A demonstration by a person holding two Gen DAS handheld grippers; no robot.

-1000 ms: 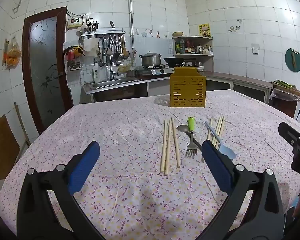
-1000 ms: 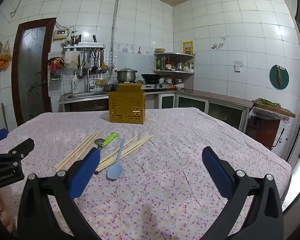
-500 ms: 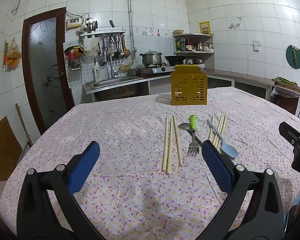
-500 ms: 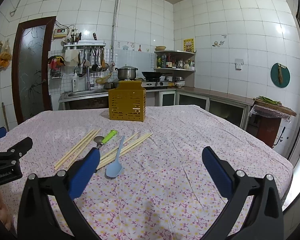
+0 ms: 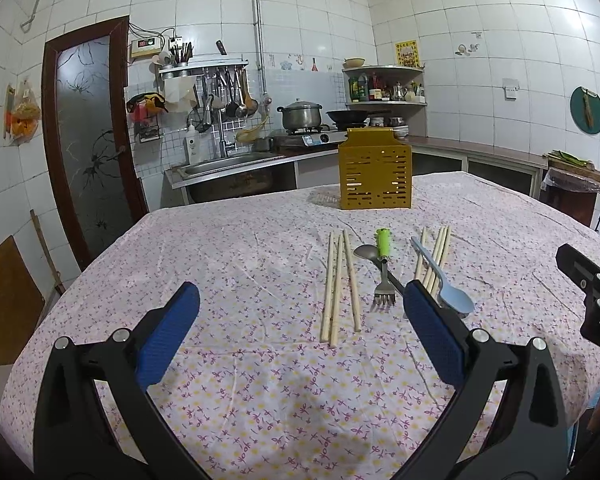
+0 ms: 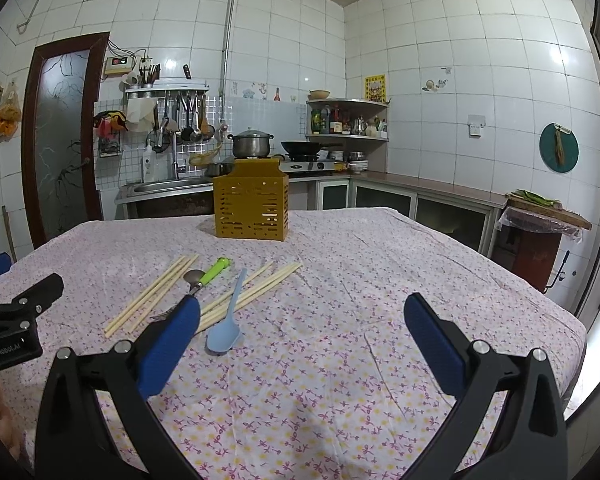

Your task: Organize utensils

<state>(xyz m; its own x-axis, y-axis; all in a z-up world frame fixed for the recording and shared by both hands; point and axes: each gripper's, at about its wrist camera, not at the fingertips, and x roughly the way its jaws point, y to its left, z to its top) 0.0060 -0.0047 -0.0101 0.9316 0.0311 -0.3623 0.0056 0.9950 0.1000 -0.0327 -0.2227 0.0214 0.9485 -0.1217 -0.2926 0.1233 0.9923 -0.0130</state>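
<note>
A yellow slotted utensil holder stands upright at the far side of the table. In front of it lie a left bundle of wooden chopsticks, a green-handled fork crossing a metal spoon, a light blue spoon and a second chopstick bundle. My left gripper is open, held above the cloth just short of the utensils. My right gripper is open to the right of them, empty.
The table carries a pink flowered cloth. Behind it run a sink counter, a stove with a pot and a wok, and a corner shelf. A dark door is at left, a small side table at right.
Both views have shifted slightly: the utensils and holder sit a little lower and nearer in the frames. Both grippers stay open and nothing on the table has moved.
</note>
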